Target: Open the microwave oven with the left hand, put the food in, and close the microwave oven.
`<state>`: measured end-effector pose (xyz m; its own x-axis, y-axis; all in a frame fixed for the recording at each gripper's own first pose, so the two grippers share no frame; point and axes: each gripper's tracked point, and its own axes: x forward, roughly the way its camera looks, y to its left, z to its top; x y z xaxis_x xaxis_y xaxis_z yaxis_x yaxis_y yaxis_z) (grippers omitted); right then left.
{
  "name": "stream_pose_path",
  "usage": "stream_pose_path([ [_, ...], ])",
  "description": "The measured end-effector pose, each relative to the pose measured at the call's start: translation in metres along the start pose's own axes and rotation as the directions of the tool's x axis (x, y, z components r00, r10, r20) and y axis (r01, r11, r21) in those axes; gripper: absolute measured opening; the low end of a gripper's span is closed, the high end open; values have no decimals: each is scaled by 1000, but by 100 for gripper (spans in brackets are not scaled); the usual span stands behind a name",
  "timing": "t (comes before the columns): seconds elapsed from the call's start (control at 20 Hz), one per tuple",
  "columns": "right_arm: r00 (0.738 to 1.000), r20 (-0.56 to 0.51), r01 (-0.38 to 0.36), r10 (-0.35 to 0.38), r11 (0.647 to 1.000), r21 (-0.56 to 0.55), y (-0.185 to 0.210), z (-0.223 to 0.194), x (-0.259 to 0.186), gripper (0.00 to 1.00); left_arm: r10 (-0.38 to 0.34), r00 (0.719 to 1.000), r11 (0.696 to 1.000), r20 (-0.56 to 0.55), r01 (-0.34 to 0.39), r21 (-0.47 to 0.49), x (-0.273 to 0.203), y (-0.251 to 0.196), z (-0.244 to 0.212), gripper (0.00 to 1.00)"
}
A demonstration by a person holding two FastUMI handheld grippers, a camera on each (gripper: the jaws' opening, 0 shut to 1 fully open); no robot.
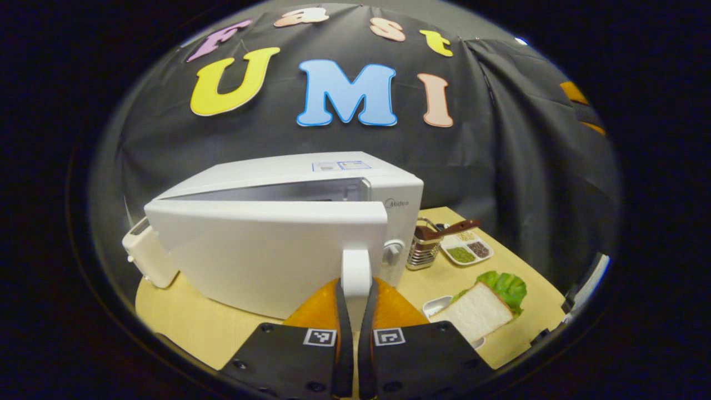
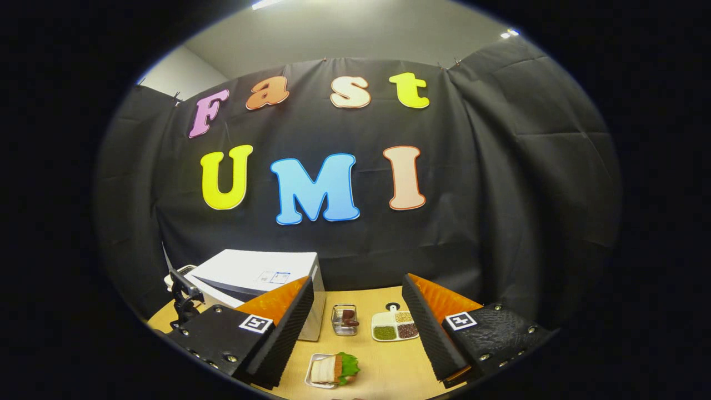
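In the left gripper view, the left gripper (image 1: 355,289) has its two fingers pressed against either side of the white handle (image 1: 356,270) of the microwave door (image 1: 266,250), so the handle is clamped between them. The door stands partly swung away from the microwave oven (image 1: 311,178), leaving a wedge-shaped gap along its top edge through which the dim cavity shows. The oven's body rises straight ahead of the fingers, and a round knob (image 1: 393,248) sits just to the right of the gripped handle.

To the right of these fingers, on the wooden table (image 1: 211,328), the sandwich (image 1: 486,303) of white bread and green lettuce lies on a small white dish (image 1: 436,305). Beyond it stand a wire cup (image 1: 423,250) and a divided plate (image 1: 465,247) holding beans and grains, with a brown spoon (image 1: 458,226) reaching over them.

In the right gripper view, the right gripper (image 2: 358,328) is held above the table with its fingers spread wide apart and nothing between them. The sandwich (image 2: 333,369) lies low between the two fingers, nearer the left one. Farther ahead, between the fingertips, sit the wire cup (image 2: 345,319) and the divided plate (image 2: 395,326). The microwave oven (image 2: 255,275) stands behind the left finger, partly hidden by it.
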<state>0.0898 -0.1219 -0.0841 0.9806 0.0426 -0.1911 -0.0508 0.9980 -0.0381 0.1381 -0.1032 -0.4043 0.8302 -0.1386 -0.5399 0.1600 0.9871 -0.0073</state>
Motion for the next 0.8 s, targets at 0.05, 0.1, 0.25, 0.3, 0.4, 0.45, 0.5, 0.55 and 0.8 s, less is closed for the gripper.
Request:
stream_pose_path([
  [0.05,1000,1,-7,7,1000,5,6,1,0,97,-19,1000,1000,-5,19,8,-7,1,-4,10],
  [0.1,1000,5,-18,18,1000,11,14,1,-3,97,-27,1000,999,-10,27,18,-15,2,-6,10],
  [0.25,999,16,-36,36,999,11,32,2,-11,96,-50,998,998,-29,51,34,-38,7,-18,11],
  [0.3,999,17,-39,39,999,9,38,1,-12,97,-67,997,997,-37,69,37,-47,8,-22,11],
  [0.4,999,17,-43,43,999,9,49,-1,-18,97,-104,993,993,-59,107,49,-70,13,-33,11],
  [0.45,999,16,-47,47,999,9,55,-2,-20,97,-120,990,990,-69,124,59,-81,18,-39,10],
  [0.5,999,14,-51,51,999,7,61,-5,-22,97,-132,988,988,-78,138,71,-93,23,-45,10],
  [0.55,998,14,-55,55,998,4,67,-5,-25,97,-141,986,986,-88,148,79,-105,29,-50,11],
  [0.8,997,4,-74,74,997,-4,95,-12,-33,97,-169,977,976,-132,184,113,-156,61,-75,10],
])
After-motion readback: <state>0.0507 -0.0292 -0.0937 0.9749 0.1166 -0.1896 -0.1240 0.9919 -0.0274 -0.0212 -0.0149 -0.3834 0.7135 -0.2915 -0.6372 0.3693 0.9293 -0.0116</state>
